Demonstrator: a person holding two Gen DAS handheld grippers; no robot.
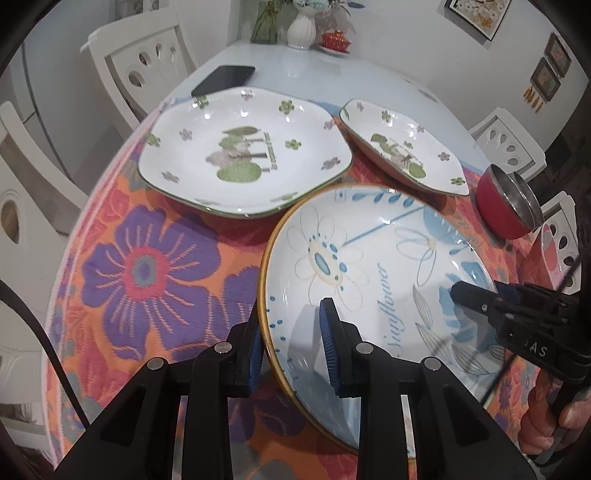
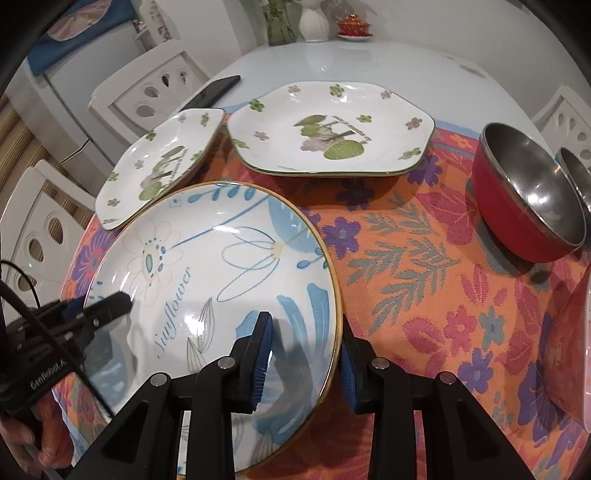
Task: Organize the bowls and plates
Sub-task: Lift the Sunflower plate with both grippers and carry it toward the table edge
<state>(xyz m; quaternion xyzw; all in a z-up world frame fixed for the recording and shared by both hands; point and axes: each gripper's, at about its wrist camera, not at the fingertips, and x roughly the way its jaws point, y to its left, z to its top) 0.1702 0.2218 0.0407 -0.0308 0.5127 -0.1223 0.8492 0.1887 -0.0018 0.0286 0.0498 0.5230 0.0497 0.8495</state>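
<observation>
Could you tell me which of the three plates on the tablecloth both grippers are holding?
It is the round Sunflower plate with blue flowers and a golden rim; the left gripper and right gripper clamp its opposite edges. The other two plates are angular, with green flowers.

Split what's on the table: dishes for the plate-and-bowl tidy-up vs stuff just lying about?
Job:
- blue-flower round plate, rim gripped by both hand-held grippers, left and right
- two green-flower plates
- red steel-lined bowl

Lying about:
- black phone
- white vase
- red lidded teacup
</observation>
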